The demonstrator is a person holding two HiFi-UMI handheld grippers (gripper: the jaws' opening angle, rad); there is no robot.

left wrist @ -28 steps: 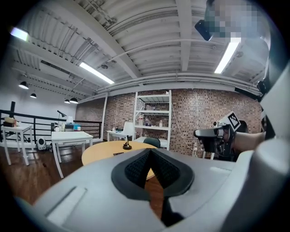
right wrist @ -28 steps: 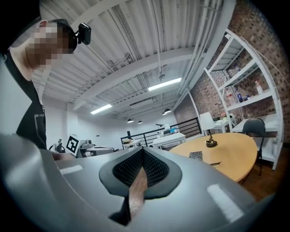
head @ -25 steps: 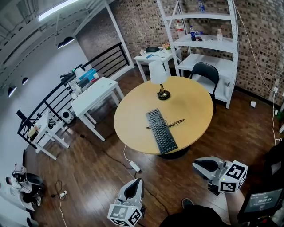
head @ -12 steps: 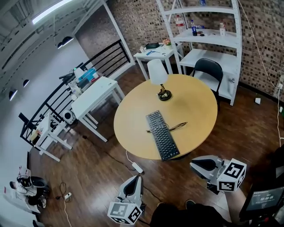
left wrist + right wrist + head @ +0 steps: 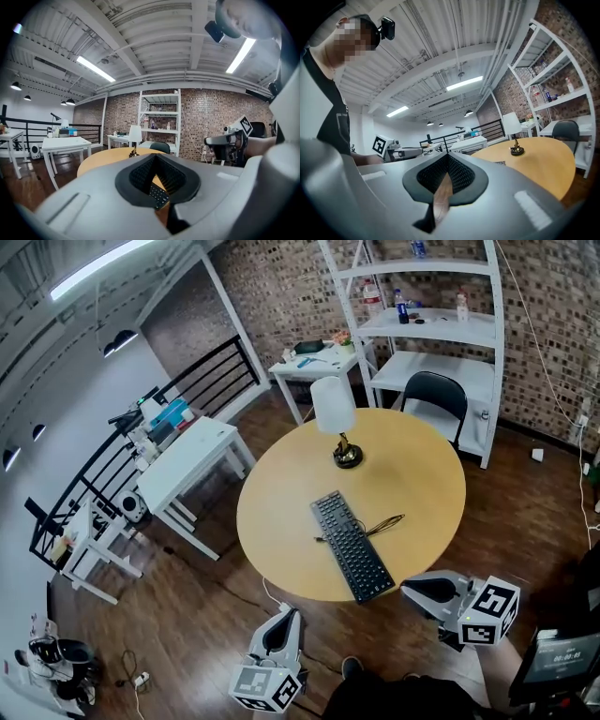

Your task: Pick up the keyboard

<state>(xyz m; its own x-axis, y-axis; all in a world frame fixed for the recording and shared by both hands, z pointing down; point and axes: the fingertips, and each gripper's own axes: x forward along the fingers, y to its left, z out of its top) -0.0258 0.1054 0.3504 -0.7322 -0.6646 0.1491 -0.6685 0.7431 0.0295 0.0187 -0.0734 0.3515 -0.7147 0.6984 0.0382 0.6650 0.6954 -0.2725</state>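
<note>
A black keyboard (image 5: pixel 352 546) lies slantwise on the near half of the round wooden table (image 5: pixel 281 512), its thin cable (image 5: pixel 385 523) trailing to the right. Both grippers hang over the floor just short of the table's near edge, touching nothing. My left gripper (image 5: pixel 290 615) is shut and empty; in the left gripper view its closed jaws (image 5: pixel 154 164) frame a corner of the keyboard (image 5: pixel 158 195) beyond them. My right gripper (image 5: pixel 407 589) is shut and empty too, a little right of the keyboard's near end; past its jaws (image 5: pixel 447 161) only floor shows.
A table lamp (image 5: pixel 335 409) with a white shade stands at the table's far side. A black chair (image 5: pixel 434 395) and a white shelf unit (image 5: pixel 427 329) stand behind the table, a white desk (image 5: pixel 187 457) to its left. A white cable (image 5: pixel 270 589) runs over the floor.
The table and keyboard have drawn nearer in the head view. Both grippers now sit closer to the table's near edge. Their jaws have stayed shut.
</note>
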